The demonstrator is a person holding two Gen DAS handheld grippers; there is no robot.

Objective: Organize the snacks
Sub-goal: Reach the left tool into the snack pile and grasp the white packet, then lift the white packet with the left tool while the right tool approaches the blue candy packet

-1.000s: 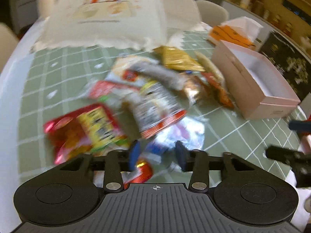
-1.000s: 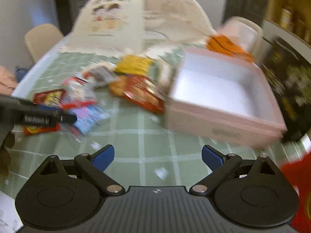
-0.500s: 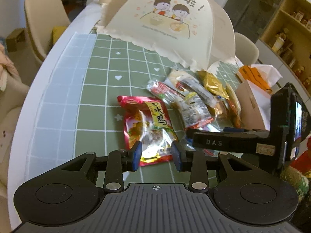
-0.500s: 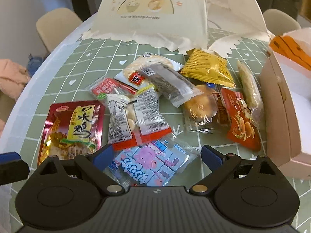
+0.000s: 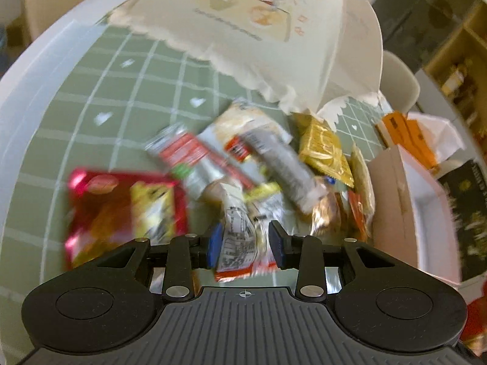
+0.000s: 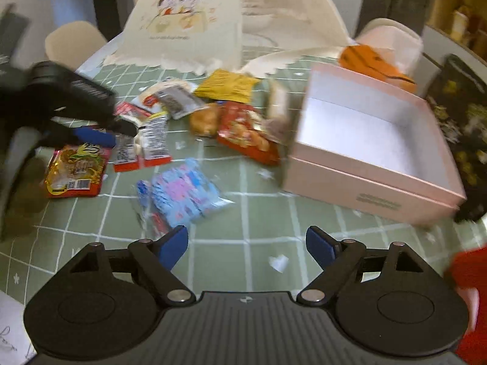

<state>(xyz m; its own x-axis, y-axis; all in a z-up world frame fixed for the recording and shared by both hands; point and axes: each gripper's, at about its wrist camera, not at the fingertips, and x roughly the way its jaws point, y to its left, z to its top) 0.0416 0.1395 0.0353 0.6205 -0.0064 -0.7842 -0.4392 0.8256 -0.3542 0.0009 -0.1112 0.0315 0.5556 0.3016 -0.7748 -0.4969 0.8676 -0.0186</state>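
Both views are smeared by motion; print on most packets is unreadable. Left gripper (image 5: 243,248) sits low over the snack pile, its blue pads either side of a white-and-red packet (image 5: 239,243); whether the pads press on it or merely flank it, cannot tell. From the right wrist view this gripper (image 6: 121,130) shows only as a dark blur at the pile's left edge.

Right gripper (image 6: 246,243) is unclenched, nothing between the fingers; its jaws have just been closing partway, over bare green checked tablecloth (image 6: 268,200).

Pink box (image 6: 374,152), lid off, white inside, holds nothing visible. It stands at the right of the pile, touching or nearly touching the orange-red packet (image 6: 246,133).

Snacks lie loose on the cloth: red-and-yellow foil bag (image 6: 76,167) leftmost, blue-and-pink packet (image 6: 182,194) nearest the right gripper, yellow packet (image 6: 226,86) at the far side, grey packet (image 6: 178,100) overlapping others. Cream food cover (image 6: 188,21) stands behind, its top cut off.
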